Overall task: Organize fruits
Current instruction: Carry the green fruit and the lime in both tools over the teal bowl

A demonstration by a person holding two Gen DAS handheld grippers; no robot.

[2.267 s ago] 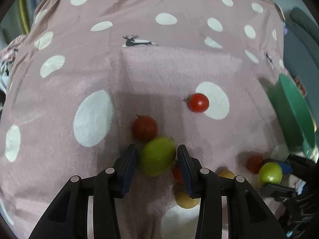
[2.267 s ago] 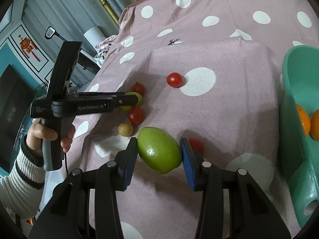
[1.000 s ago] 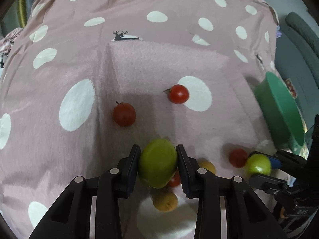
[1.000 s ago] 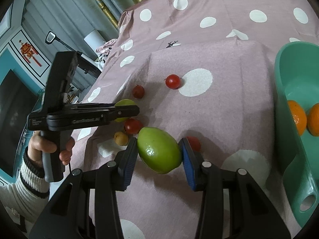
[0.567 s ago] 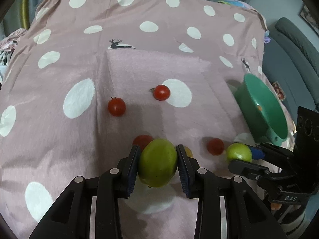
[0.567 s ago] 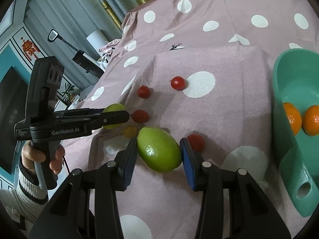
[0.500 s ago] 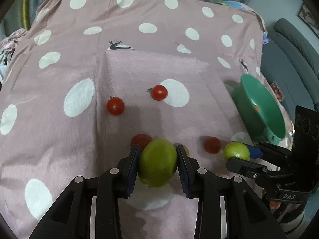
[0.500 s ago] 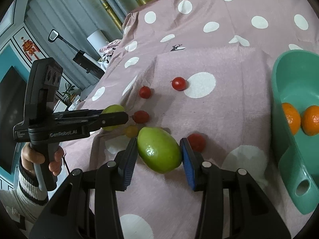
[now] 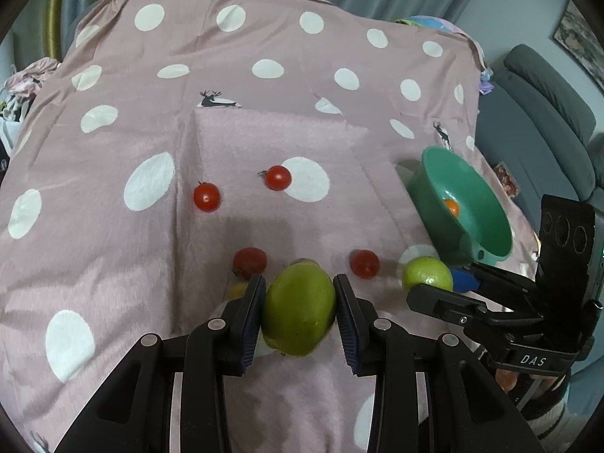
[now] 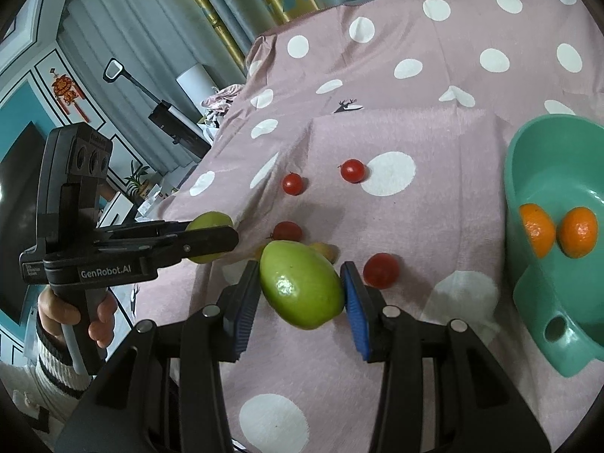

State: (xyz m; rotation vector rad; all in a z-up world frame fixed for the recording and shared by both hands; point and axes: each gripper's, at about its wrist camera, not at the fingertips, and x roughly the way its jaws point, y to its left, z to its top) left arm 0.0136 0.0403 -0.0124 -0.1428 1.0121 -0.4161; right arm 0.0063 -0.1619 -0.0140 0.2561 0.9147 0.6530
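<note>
My left gripper (image 9: 298, 304) is shut on a green fruit (image 9: 299, 315) and holds it above the pink dotted cloth. My right gripper (image 10: 300, 287) is shut on another green fruit (image 10: 302, 288), also lifted. Each gripper shows in the other's view: the right one (image 9: 434, 283) with its fruit (image 9: 426, 273), the left one (image 10: 217, 236) with its fruit (image 10: 209, 221). A green bowl (image 10: 528, 173) at the right holds two oranges (image 10: 538, 230). Several red cherry tomatoes (image 9: 206, 197) and small yellow fruits (image 10: 324, 251) lie on the cloth.
The cloth (image 9: 264, 132) drapes over a raised surface with a fold line down its left side. A grey sofa (image 9: 543, 105) stands beyond the right edge. A hand (image 10: 75, 313) holds the left gripper's handle at the cloth's left edge.
Both grippers have risen and pulled back with their green fruits still held. More of the cloth, the bowl and the tomatoes has come into view.
</note>
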